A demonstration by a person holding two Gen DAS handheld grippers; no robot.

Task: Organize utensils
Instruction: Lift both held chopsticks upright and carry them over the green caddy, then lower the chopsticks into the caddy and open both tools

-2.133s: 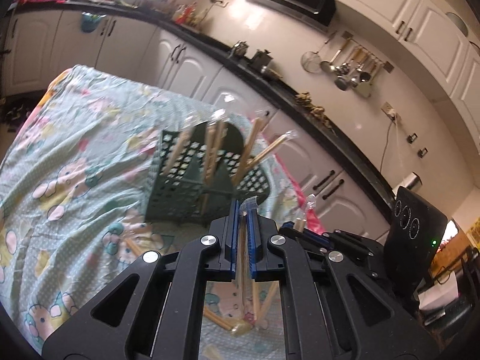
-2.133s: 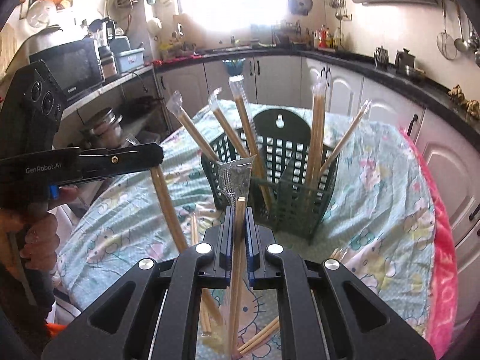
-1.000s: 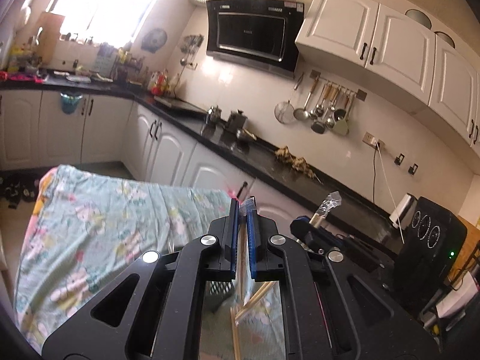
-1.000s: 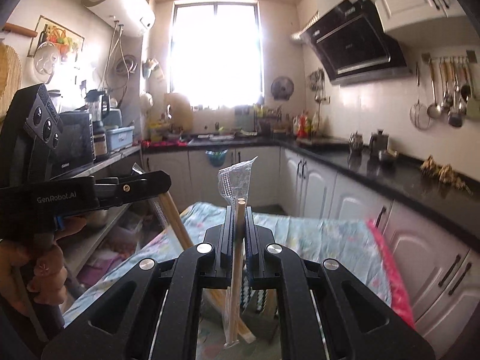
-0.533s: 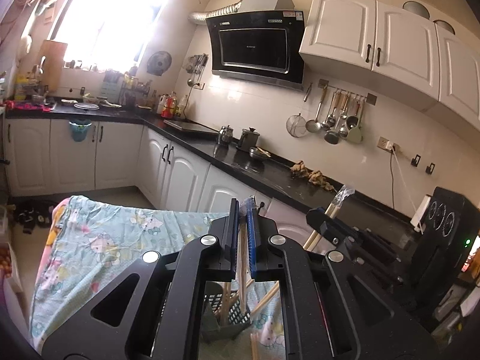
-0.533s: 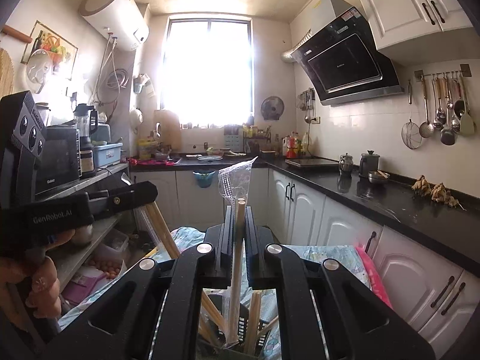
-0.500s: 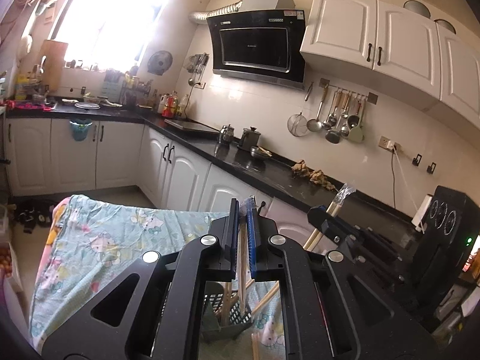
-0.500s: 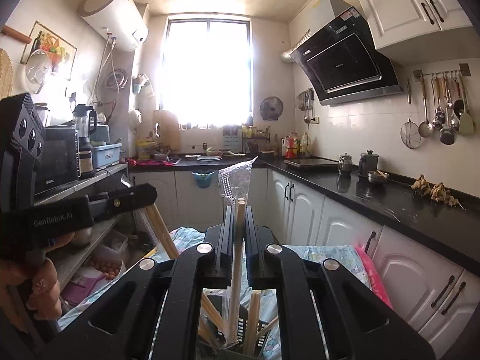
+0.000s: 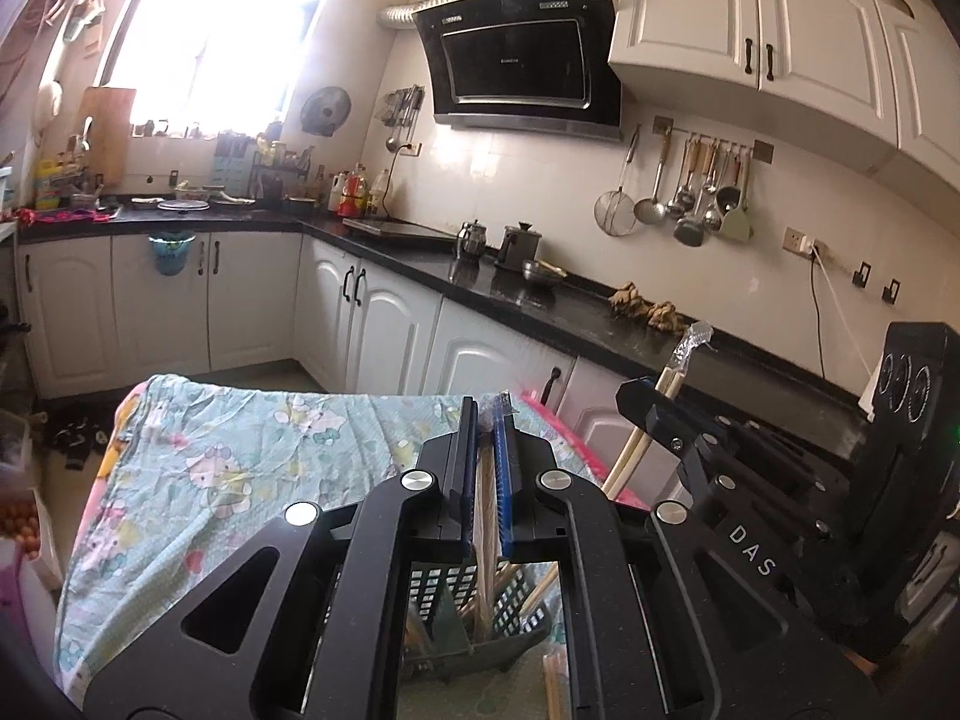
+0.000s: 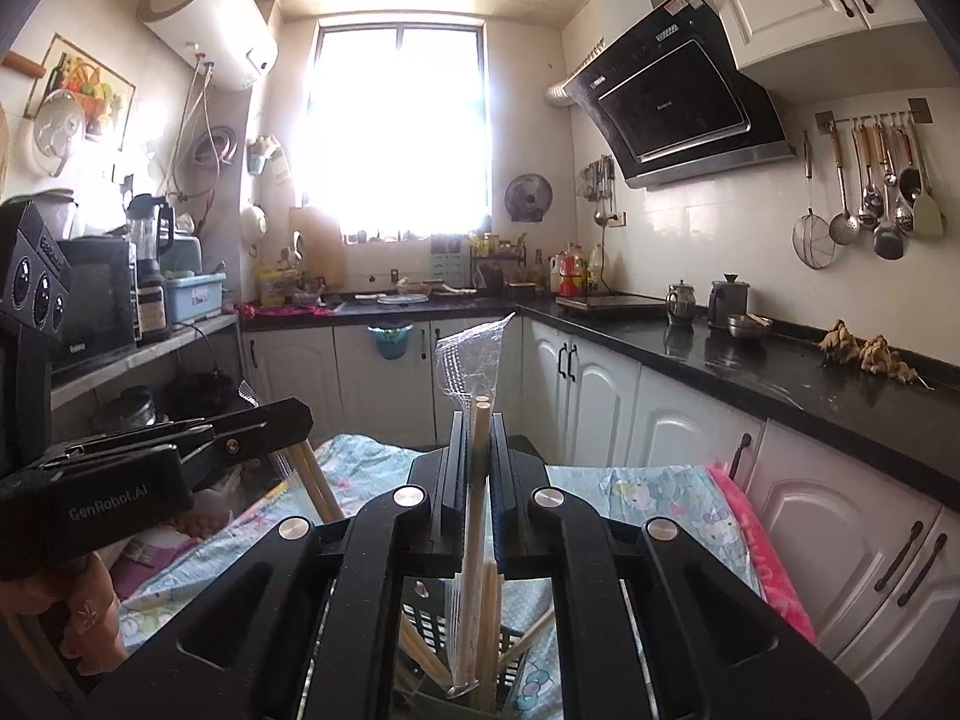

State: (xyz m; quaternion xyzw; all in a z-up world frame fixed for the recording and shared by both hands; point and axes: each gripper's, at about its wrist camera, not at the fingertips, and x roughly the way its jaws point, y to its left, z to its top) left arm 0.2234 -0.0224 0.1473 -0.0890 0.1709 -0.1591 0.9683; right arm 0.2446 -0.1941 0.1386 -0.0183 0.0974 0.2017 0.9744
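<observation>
My left gripper [image 9: 485,420] is shut on a plastic-wrapped pair of wooden chopsticks [image 9: 485,516] that hangs upright over the dark green perforated holder [image 9: 474,612] below. My right gripper [image 10: 478,426] is shut on another wrapped pair of chopsticks [image 10: 475,516], its lower end above the green holder [image 10: 432,630], where several wrapped pairs stand. Each view shows the other gripper: the right one [image 9: 645,396] at the right, the left one [image 10: 288,420] at the left, both with chopsticks in the jaws.
The holder stands on a table with a light green cartoon cloth [image 9: 228,468] and a pink edge [image 10: 762,540]. More wrapped chopsticks [image 9: 555,684] lie beside the holder. A black counter [image 10: 750,360] with kettles runs along the right wall. A hand [image 10: 84,618] holds the left gripper.
Both grippers have sunk a little and tipped downward with their chopsticks. The green holder shows more plainly beneath them than a second ago.
</observation>
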